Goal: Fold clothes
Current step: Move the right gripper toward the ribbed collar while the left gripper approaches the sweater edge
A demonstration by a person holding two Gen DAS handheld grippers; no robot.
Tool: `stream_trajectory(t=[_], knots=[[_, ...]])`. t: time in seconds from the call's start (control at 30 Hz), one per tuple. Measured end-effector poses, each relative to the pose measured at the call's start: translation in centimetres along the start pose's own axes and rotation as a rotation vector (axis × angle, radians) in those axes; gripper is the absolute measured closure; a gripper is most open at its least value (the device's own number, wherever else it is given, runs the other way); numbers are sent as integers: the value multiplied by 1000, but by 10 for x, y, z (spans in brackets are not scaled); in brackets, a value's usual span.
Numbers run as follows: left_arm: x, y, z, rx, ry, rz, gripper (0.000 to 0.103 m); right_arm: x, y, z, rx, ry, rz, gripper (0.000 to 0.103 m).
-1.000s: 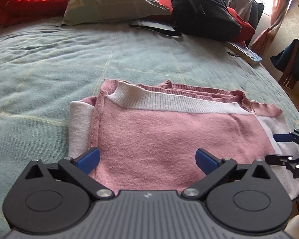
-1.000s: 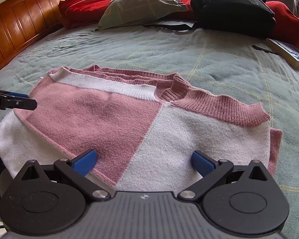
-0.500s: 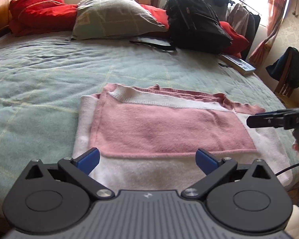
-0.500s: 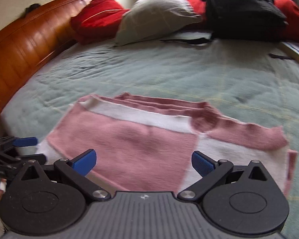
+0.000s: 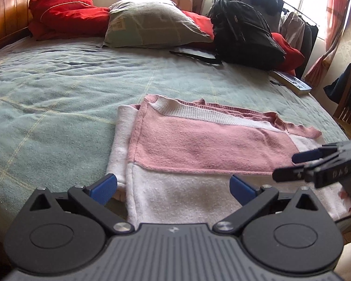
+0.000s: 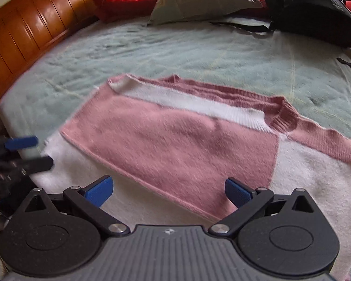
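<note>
The pink-and-white sweater (image 5: 199, 149) lies flat on the bed (image 5: 58, 89) just ahead of both tools, apparently folded once; more folds probably remain. Left tool (image 5: 173, 187) and right tool (image 6: 168, 188) gape, holding nothing.

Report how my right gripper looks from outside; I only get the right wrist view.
Observer: In the left wrist view, the right gripper has its fingers apart with nothing between them, by the right end of the sweater.
Operator: Name what stands past the bed's right side.
Observer: A wooden chair with a dark garment draped over it.
Operator: Check the window side.
Observer: Hanging clothes sit there, next to a reddish curtain.
</note>
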State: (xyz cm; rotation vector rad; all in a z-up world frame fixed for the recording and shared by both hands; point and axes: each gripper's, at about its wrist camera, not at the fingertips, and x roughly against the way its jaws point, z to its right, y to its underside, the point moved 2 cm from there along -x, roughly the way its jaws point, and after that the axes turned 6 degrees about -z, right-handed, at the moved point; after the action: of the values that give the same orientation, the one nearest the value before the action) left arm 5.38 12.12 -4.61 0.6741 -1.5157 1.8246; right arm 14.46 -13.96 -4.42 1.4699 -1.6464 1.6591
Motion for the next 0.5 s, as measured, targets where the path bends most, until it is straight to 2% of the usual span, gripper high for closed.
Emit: stream_trajectory(t=[0.1, 0.13, 0.2, 0.33, 0.43, 0.5], knots=[[3, 0, -2, 7, 19, 12, 1, -5, -4, -9, 6, -54, -23, 0], [4, 0, -3, 8, 20, 13, 1, -13, -4, -9, -6, -79, -54, 0], [4, 0, -4, 8, 20, 14, 1, -25, -4, -10, -30, -78, -84, 0], [7, -1, -8, 18, 32, 25, 1, -16, -18, -7, -87, -137, -22, 0], [8, -2, -11, 31, 38, 35, 1, -14, -35, 0, -180, -199, 37, 0], [8, -2, -14, 39, 52, 37, 1, -23, -44, 9, -266, -226, 44, 0]])
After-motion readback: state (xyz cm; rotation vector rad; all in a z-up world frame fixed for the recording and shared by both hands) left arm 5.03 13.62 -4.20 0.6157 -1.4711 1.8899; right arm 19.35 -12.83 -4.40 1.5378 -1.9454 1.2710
